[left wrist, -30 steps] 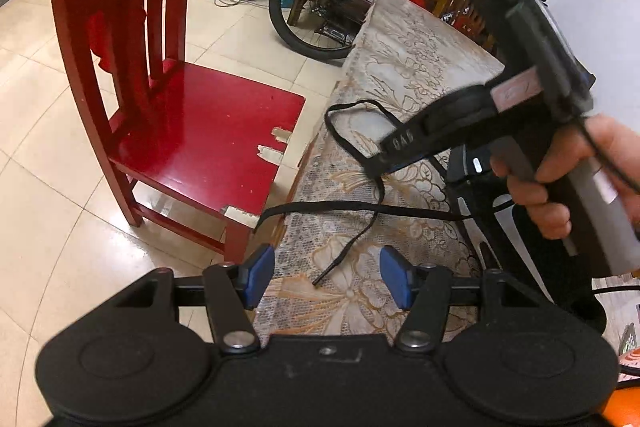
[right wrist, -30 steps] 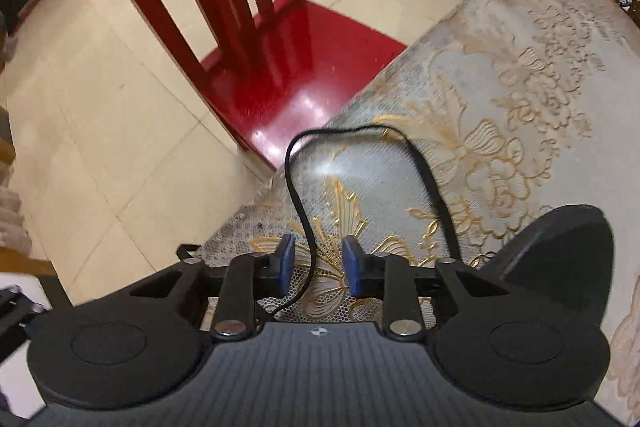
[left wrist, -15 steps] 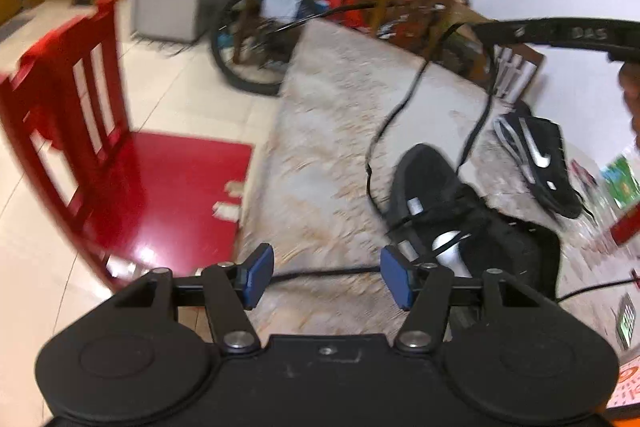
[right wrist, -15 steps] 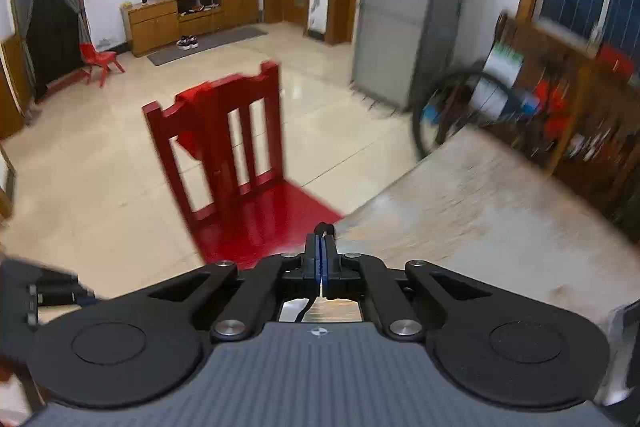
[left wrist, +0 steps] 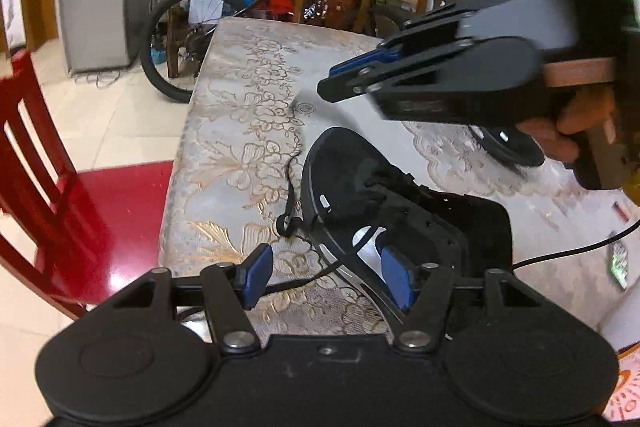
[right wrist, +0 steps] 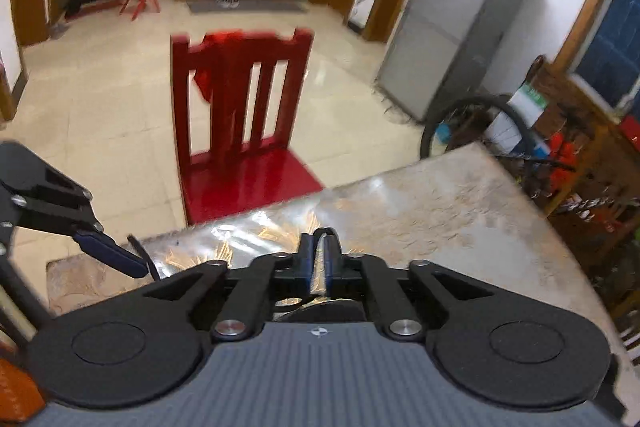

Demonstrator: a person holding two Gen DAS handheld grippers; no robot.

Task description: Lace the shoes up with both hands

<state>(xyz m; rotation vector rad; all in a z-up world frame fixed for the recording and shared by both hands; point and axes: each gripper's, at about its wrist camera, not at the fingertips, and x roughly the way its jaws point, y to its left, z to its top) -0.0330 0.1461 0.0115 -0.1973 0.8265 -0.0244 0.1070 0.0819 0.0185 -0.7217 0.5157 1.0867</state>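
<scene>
A black shoe (left wrist: 400, 211) lies on the table with its toe pointing away from me. A loose black lace (left wrist: 290, 203) trails on the cloth to its left. My left gripper (left wrist: 326, 279) is open and empty, low over the near side of the shoe. My right gripper (left wrist: 344, 75) hovers above and beyond the shoe. In the right wrist view the right gripper (right wrist: 319, 265) is shut on a loop of the black lace (right wrist: 325, 231). One left fingertip (right wrist: 110, 253) shows at the left of that view.
The table has a gold floral cloth (left wrist: 240, 147). A second black shoe (left wrist: 508, 143) lies at the far right, half hidden. A red chair (right wrist: 240, 131) stands at the table's left edge. A bicycle (left wrist: 188, 39) and a fridge (right wrist: 452, 27) stand beyond.
My right gripper shut on the lace, lifted it up, then came lower over the shoe. My left gripper swung from the table edge toward the shoe and stayed open.
</scene>
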